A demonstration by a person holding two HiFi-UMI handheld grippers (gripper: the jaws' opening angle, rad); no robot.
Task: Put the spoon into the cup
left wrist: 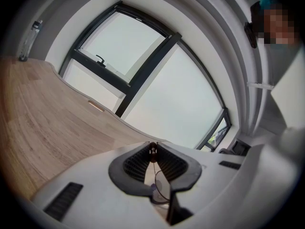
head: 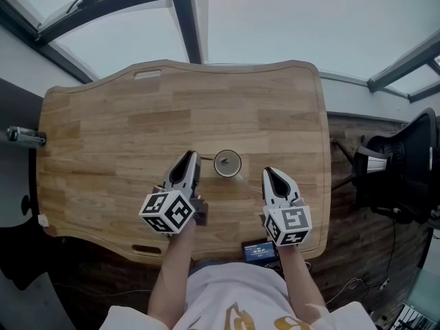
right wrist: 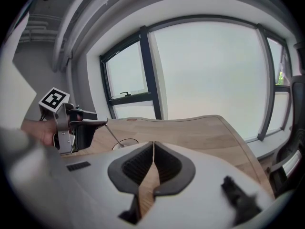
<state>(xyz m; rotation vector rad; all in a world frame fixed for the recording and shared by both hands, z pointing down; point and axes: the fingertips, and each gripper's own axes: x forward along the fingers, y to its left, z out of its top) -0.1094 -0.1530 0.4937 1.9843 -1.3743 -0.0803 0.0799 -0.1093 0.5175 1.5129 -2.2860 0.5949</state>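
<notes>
A clear glass cup (head: 227, 163) stands on the wooden table (head: 137, 129), near its front edge. My left gripper (head: 191, 157) sits just left of the cup, shut on the end of a thin metal spoon (head: 207, 159) whose handle slants down to the cup. In the right gripper view the spoon (right wrist: 113, 133) runs from the left gripper (right wrist: 102, 122) down to the cup's rim (right wrist: 125, 142). The left gripper view shows the handle tip (left wrist: 153, 151) pinched between the jaws, with the cup (left wrist: 160, 187) below. My right gripper (head: 269, 173) is right of the cup, shut and empty.
A bottle (head: 22, 137) lies at the table's left edge. A black chair (head: 402, 174) stands off the right side. A small device with a lit screen (head: 260, 251) hangs at the front edge by the person's body. Windows lie beyond the table's far edge.
</notes>
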